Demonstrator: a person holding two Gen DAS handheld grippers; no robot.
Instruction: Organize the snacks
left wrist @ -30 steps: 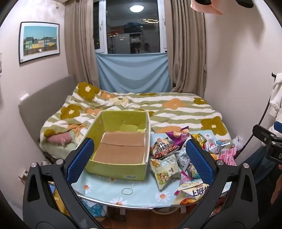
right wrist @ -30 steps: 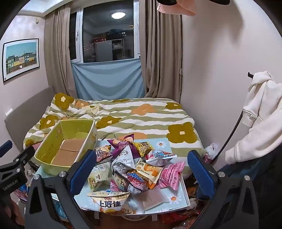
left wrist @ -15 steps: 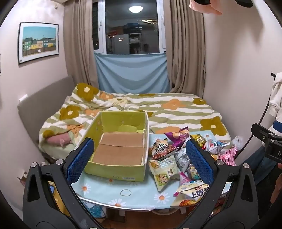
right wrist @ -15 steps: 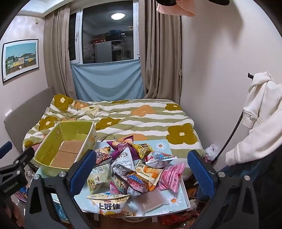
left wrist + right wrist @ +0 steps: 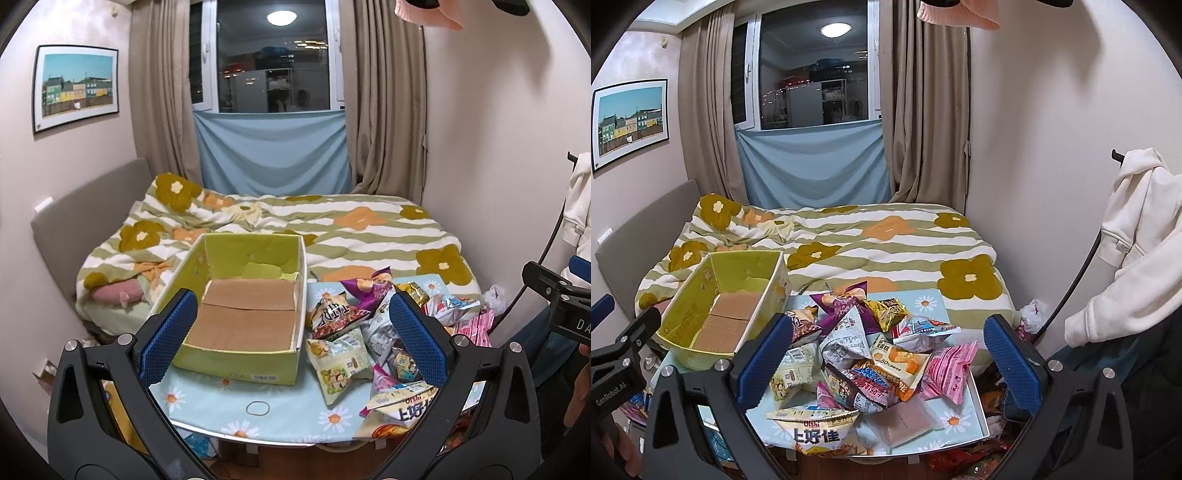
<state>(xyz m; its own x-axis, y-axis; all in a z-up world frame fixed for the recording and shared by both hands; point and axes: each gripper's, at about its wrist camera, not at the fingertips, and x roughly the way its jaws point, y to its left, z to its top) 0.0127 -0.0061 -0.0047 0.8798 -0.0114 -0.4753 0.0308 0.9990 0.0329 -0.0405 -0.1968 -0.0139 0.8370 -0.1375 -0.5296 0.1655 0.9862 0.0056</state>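
An empty yellow-green cardboard box (image 5: 243, 314) stands on the left of a small table with a daisy-print cloth (image 5: 207, 398). A heap of snack bags (image 5: 354, 332) lies to its right; the right wrist view shows the box (image 5: 716, 317) and the heap (image 5: 871, 354), with an Oishi bag (image 5: 816, 432) at the front and a pink bag (image 5: 947, 371) at the right. My left gripper (image 5: 291, 339) is open and empty, held back above the table's front edge. My right gripper (image 5: 886, 358) is open and empty, above the heap's near side.
A bed with a flowered striped blanket (image 5: 332, 229) lies just behind the table. A rubber band (image 5: 258, 407) lies on the cloth in front of the box. A white hoodie (image 5: 1137, 236) hangs at the right. More wrappers lie on the floor under the table.
Both grippers have drawn back slightly, so the table looks a little farther away. Both stay open and empty. Nothing on the table has moved.
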